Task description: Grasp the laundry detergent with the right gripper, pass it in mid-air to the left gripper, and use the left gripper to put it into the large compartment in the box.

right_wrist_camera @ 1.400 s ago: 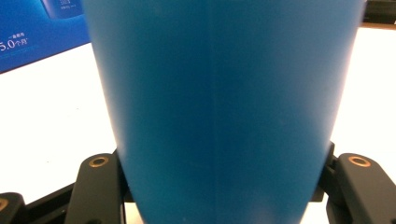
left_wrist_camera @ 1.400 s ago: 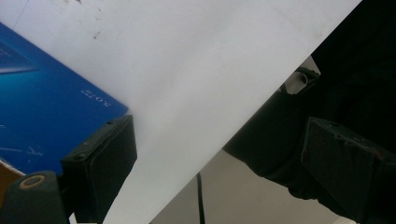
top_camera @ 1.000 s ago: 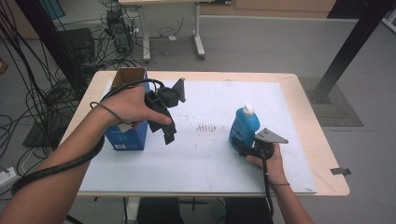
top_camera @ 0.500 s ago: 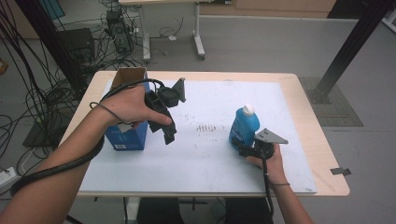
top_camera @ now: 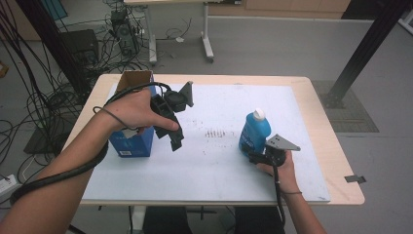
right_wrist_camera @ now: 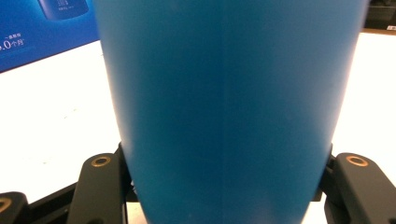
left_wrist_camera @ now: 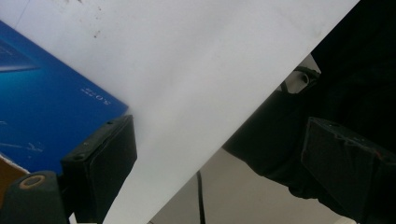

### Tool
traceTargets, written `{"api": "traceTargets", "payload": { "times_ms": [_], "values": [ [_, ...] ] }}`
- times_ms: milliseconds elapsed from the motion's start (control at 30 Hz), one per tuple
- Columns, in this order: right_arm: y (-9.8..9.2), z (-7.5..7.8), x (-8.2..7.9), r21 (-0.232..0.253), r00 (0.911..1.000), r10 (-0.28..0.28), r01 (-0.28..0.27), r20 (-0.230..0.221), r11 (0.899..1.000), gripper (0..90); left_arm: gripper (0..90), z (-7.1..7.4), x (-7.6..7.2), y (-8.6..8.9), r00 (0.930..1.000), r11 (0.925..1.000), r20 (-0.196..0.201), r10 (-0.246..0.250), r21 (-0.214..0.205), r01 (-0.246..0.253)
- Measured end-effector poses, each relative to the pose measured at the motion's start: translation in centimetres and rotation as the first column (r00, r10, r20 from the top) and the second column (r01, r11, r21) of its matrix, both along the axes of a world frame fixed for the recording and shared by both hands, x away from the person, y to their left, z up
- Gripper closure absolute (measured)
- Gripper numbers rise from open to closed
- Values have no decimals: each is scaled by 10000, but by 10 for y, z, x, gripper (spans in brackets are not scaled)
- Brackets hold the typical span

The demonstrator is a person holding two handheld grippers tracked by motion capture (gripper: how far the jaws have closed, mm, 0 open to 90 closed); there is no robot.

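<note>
**Bottle upright in right grip, left gripper idle over the box**

While the blue box (top_camera: 130, 138) is standing at the left of the white mat (top_camera: 214, 161), its open cardboard top is facing up and the left hand (top_camera: 138, 111) is hovering just above it. The left gripper (top_camera: 174, 139) is pointing down and toward the person, just right of the box; in the left gripper view its jaws are standing wide apart with nothing between them, only mat and the table edge beneath.

Mid-mat, a small patch of dark specks (top_camera: 214, 132) is lying between box and bottle; nothing is standing in the way there.

Right of centre, the blue bottle (top_camera: 254, 130) is standing upright on the mat, long axis vertical, white cap (top_camera: 259, 114) pointing up. The right gripper (top_camera: 252, 155) is coming in level from the person's side and clamping the bottle low on its body; the right gripper view is showing both jaws pressed against the bottle's sides. The right hand (top_camera: 282, 168) is resting near the mat's near edge. The wooden table (top_camera: 336, 161) is carrying everything; cables (top_camera: 34, 117) are sprawling on the floor at left.
</note>
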State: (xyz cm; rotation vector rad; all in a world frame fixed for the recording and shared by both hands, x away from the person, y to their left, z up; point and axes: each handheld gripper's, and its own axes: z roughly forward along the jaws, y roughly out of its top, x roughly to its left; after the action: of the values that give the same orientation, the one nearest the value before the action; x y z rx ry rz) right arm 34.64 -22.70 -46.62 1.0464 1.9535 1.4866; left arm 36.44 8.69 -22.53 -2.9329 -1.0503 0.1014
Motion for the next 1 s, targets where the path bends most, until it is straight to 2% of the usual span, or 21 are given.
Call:
{"api": "traceTargets", "payload": {
  "times_ms": [700,867,1000],
  "values": [
    [0,0,-1,-16,9999,5,-5,112,10000,386,107,0,4,-2,9999,9998,-35,-167,-116,166],
    [-3,0,1,236,9999,115,-114,-62,9997,389,107,1,7,0,9998,9998,-23,-177,-124,176],
    [-4,3,3,109,9994,325,-323,-149,9994,390,107,3,10,2,9998,9997,24,-199,-155,200]
  ]
}}
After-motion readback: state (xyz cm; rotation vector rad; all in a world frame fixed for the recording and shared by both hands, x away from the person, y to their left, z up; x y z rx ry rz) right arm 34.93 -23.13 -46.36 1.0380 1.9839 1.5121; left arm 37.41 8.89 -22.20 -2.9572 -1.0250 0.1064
